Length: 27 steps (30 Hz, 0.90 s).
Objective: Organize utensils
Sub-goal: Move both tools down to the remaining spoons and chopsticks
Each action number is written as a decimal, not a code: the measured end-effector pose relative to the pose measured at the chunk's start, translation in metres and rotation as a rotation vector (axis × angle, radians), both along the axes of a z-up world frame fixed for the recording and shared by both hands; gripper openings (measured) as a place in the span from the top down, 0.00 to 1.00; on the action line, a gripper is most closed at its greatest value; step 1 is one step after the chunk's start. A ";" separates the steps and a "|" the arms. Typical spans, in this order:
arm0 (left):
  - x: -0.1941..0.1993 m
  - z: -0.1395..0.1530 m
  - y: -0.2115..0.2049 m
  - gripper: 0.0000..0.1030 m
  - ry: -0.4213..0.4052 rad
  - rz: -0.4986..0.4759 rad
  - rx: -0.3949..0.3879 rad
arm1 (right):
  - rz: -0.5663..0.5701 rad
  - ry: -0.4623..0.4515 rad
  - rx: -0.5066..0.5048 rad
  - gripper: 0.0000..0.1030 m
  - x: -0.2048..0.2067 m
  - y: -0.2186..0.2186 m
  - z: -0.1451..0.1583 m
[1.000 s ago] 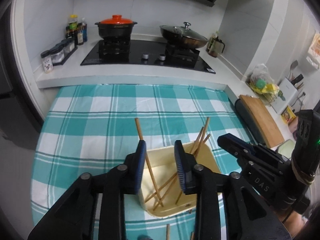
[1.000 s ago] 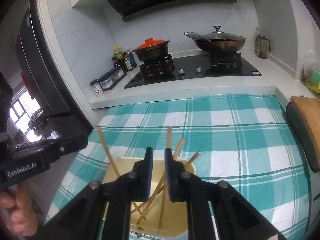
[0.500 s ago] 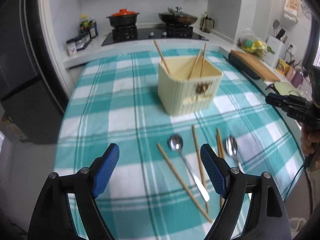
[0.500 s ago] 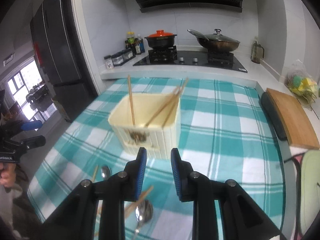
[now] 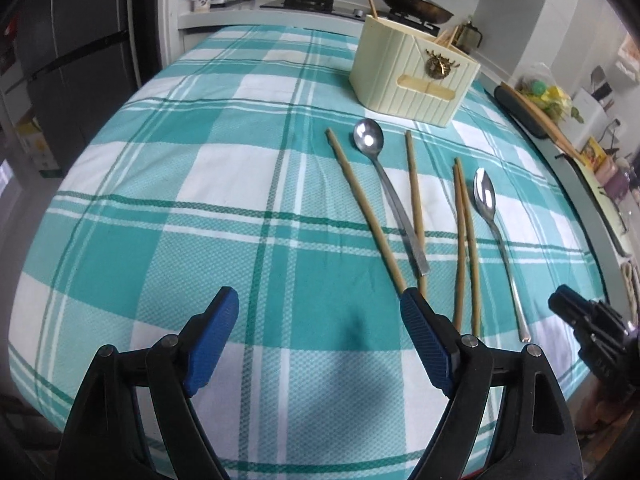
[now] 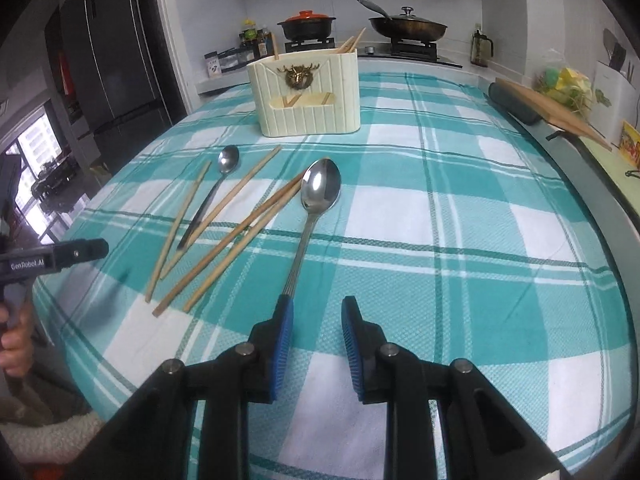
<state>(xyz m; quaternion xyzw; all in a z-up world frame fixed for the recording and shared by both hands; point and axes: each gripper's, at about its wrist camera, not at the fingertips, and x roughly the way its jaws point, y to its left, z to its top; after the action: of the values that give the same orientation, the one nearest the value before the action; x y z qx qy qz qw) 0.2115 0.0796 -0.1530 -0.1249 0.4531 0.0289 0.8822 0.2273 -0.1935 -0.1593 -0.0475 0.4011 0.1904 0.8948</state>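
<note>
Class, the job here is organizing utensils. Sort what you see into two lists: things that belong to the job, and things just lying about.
Belongs to the job:
- holder
- two spoons
- loose chopsticks
- chopsticks in the holder

Just lying about:
- clay pot
- wok
- spice jars
- cutting board
- fridge

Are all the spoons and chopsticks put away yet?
Not yet. A few wooden chopsticks already stand in the cream ribbed holder. Both grippers, left and right, are empty, jaws open. Two metal spoons and four loose chopsticks wait on the teal checked cloth.
</note>
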 end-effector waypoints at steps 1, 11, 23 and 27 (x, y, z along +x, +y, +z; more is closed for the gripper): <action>0.006 -0.001 -0.002 0.18 0.000 0.001 -0.007 | 0.001 0.000 0.002 0.75 0.002 0.002 -0.001; 0.059 -0.023 -0.018 0.18 0.034 0.013 0.066 | 0.008 0.032 -0.028 0.75 0.035 0.028 -0.015; 0.058 -0.033 -0.025 0.27 0.035 0.014 0.192 | -0.006 0.045 -0.095 0.92 0.047 0.041 -0.030; 0.052 -0.030 -0.031 0.55 0.014 -0.012 0.204 | -0.063 0.037 -0.091 0.92 0.048 0.029 -0.029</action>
<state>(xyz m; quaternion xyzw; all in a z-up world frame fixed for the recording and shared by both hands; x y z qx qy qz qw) 0.2639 0.0486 -0.1833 -0.0316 0.4548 0.0704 0.8872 0.2749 -0.1640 -0.1887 -0.0721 0.4273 0.1445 0.8896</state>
